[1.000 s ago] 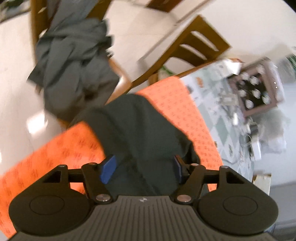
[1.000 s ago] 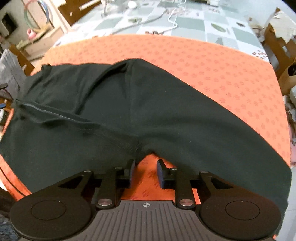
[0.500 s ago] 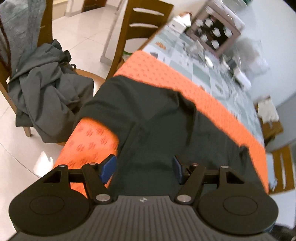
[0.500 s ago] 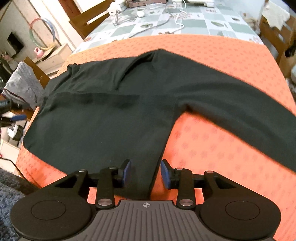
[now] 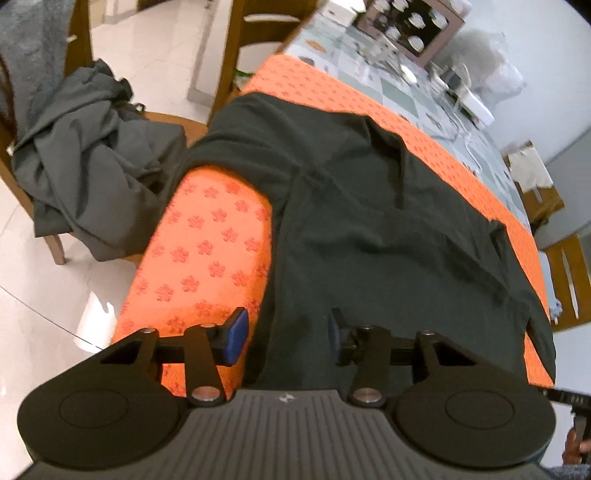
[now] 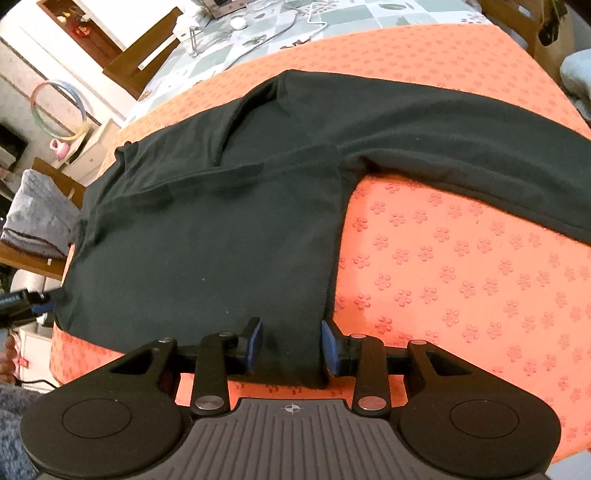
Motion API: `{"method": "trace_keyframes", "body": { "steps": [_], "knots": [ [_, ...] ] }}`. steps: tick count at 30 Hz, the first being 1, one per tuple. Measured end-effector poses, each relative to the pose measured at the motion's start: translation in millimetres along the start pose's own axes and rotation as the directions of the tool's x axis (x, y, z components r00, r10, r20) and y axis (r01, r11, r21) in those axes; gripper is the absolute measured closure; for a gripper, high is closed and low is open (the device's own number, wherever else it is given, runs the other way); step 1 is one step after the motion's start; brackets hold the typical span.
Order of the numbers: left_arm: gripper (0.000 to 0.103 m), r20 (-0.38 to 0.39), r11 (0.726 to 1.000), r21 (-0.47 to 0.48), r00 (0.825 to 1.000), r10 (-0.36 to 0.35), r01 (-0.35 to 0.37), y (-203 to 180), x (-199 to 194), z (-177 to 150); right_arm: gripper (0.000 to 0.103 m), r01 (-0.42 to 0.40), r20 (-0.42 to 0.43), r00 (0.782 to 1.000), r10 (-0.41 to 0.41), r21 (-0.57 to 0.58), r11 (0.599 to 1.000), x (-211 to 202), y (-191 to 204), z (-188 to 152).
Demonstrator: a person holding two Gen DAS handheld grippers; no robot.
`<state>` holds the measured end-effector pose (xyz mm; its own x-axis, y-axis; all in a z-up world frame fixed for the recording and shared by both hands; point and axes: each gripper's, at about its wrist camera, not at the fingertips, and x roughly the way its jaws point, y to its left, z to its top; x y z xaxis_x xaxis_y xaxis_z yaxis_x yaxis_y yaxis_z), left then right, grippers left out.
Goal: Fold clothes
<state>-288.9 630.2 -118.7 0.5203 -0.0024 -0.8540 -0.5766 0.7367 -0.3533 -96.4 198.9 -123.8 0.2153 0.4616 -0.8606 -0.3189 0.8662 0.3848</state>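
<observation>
A black long-sleeved shirt [image 5: 369, 221] lies spread flat on an orange flower-print cloth [image 5: 210, 251] that covers the table. My left gripper [image 5: 286, 334] hangs over the shirt's near left hem corner. Its jaws are closing; the garment's side edge runs between them and neither pad presses it. In the right wrist view the same shirt [image 6: 221, 240] has one sleeve stretched to the right over the cloth [image 6: 443, 277]. My right gripper [image 6: 291, 345] straddles the near right hem corner, with fabric between its parted blue pads. The left gripper's tip [image 6: 40, 302] shows at the far hem corner.
A wooden chair with a heap of grey clothes [image 5: 92, 162] stands left of the table, another chair [image 5: 251, 48] beyond it. The table's far end holds a box of cups [image 5: 410, 26] and cables [image 6: 280, 26]. Folded grey fabric [image 6: 37, 218] lies on a seat.
Both grippers have moved to the shirt's near hem corners, the right one coming from the underarm. The left wrist rolled and its jaws narrowed. The right jaws stand slightly wider than a second ago.
</observation>
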Motion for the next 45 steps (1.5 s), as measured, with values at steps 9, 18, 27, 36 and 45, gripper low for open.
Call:
{"method": "trace_keyframes", "body": {
  "steps": [9, 18, 27, 36, 45],
  "knots": [
    [0.098, -0.001, 0.998, -0.009, 0.998, -0.058, 0.058, 3, -2, -2, 0.096, -0.001, 0.024, 1.0, 0.001, 0.006, 1.0, -4, 6, -3],
    [0.098, 0.005, 0.992, -0.021, 0.993, -0.122, 0.122, 11, -27, -8, 0.096, -0.019, 0.053, 0.998, 0.016, 0.058, 0.998, -29, 4, -22],
    [0.097, -0.035, 0.994, -0.063, 0.995, -0.091, 0.088, 24, -19, -16, 0.096, 0.024, 0.031, 0.999, -0.028, 0.111, 0.993, -20, -3, -34],
    [0.066, 0.054, 0.994, -0.017, 0.993, -0.107, 0.108, 17, -32, 1, 0.087, 0.088, 0.089, 0.991, -0.098, 0.118, 0.989, -39, 0, -30],
    [0.051, 0.035, 0.985, 0.11, 0.99, -0.135, 0.13, -23, -27, 18, 0.072, 0.151, 0.174, 0.966, -0.192, 0.222, 0.963, -68, -25, -26]
  ]
}}
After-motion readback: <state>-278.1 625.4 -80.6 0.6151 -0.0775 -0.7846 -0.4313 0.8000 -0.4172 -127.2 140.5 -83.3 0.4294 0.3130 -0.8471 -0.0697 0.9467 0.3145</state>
